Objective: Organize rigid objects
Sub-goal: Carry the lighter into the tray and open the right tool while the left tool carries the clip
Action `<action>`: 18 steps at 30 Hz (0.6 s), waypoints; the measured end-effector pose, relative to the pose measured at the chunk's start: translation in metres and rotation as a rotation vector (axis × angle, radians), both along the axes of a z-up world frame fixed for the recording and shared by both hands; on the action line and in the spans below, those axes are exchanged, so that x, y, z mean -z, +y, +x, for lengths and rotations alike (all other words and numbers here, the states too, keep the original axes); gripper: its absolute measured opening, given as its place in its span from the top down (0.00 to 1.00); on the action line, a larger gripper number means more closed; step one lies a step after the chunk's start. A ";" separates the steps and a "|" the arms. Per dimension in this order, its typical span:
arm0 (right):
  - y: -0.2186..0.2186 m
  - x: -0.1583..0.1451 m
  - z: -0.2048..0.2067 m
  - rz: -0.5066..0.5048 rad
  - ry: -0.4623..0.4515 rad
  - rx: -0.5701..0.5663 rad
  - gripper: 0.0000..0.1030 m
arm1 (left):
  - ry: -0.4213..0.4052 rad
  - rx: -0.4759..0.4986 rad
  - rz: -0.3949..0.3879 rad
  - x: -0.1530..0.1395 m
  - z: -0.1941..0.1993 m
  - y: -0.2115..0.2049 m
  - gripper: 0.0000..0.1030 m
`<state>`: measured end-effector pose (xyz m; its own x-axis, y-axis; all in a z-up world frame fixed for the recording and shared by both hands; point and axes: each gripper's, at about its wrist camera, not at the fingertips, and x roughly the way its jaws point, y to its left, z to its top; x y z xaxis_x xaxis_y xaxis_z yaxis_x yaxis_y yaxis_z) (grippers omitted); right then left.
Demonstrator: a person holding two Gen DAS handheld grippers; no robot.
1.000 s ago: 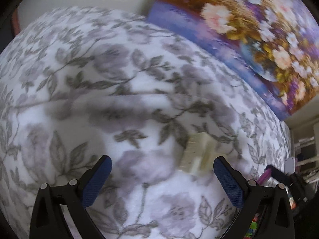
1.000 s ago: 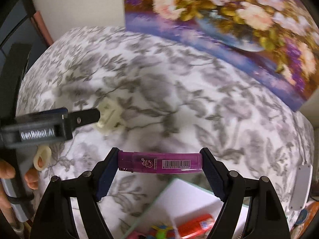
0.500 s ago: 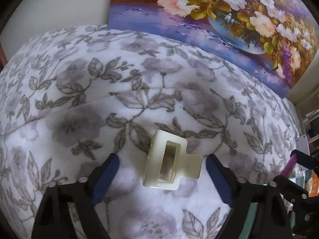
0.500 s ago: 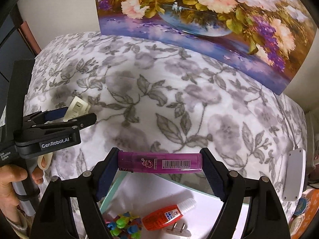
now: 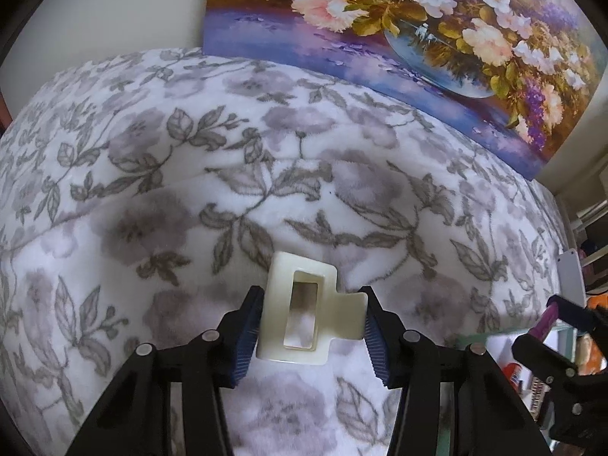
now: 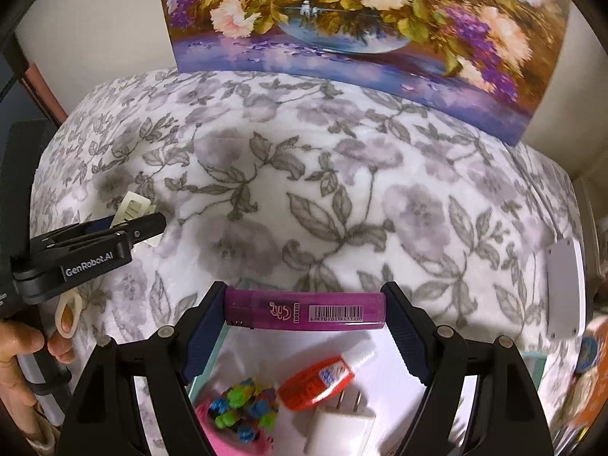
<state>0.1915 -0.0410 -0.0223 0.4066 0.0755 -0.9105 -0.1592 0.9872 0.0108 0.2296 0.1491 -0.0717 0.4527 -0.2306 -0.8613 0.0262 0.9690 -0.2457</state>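
A cream hair claw clip (image 5: 304,309) lies on the floral blanket, and my left gripper (image 5: 309,323) has both blue pads pressed against its sides, shut on it. In the right wrist view the same clip (image 6: 133,205) peeks out beyond the left gripper (image 6: 125,230). My right gripper (image 6: 304,311) is shut on a purple lighter (image 6: 304,311) held crosswise, hovering over a pale green tray (image 6: 534,361). The tray holds a red glue bottle (image 6: 319,380), a white plug adapter (image 6: 342,421) and a pink piece with coloured beads (image 6: 239,414).
A grey-and-white floral blanket (image 6: 342,190) covers the surface. A flower painting (image 6: 361,19) leans against the wall behind. A white flat device (image 6: 564,292) lies at the right edge. A cream ring (image 6: 68,313) sits by the person's hand (image 6: 22,345) at left.
My left gripper came forward onto the cream clip and its pads shut on the clip's sides. The right gripper, still holding the lighter, drifted further over the tray.
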 end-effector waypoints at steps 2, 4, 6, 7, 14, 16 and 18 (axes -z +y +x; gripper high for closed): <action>-0.001 -0.001 -0.009 0.006 0.000 0.026 0.21 | 0.003 -0.002 -0.001 -0.006 -0.005 0.000 0.49; -0.004 -0.003 -0.019 0.016 0.002 0.064 0.21 | 0.004 -0.006 -0.008 -0.016 -0.011 0.001 0.49; -0.008 -0.004 -0.029 0.040 0.007 0.109 0.21 | -0.004 -0.008 -0.019 -0.028 -0.019 0.002 0.49; -0.010 -0.006 -0.034 0.052 0.007 0.121 0.21 | -0.010 -0.007 -0.023 -0.035 -0.023 0.003 0.49; -0.018 -0.021 -0.077 0.073 -0.026 0.217 0.21 | -0.076 0.017 -0.038 -0.083 -0.063 0.001 0.49; -0.019 -0.026 -0.089 0.083 -0.036 0.231 0.21 | -0.090 0.027 -0.032 -0.092 -0.076 -0.002 0.49; -0.022 -0.031 -0.101 0.116 -0.044 0.261 0.21 | -0.098 0.038 -0.038 -0.096 -0.091 -0.004 0.49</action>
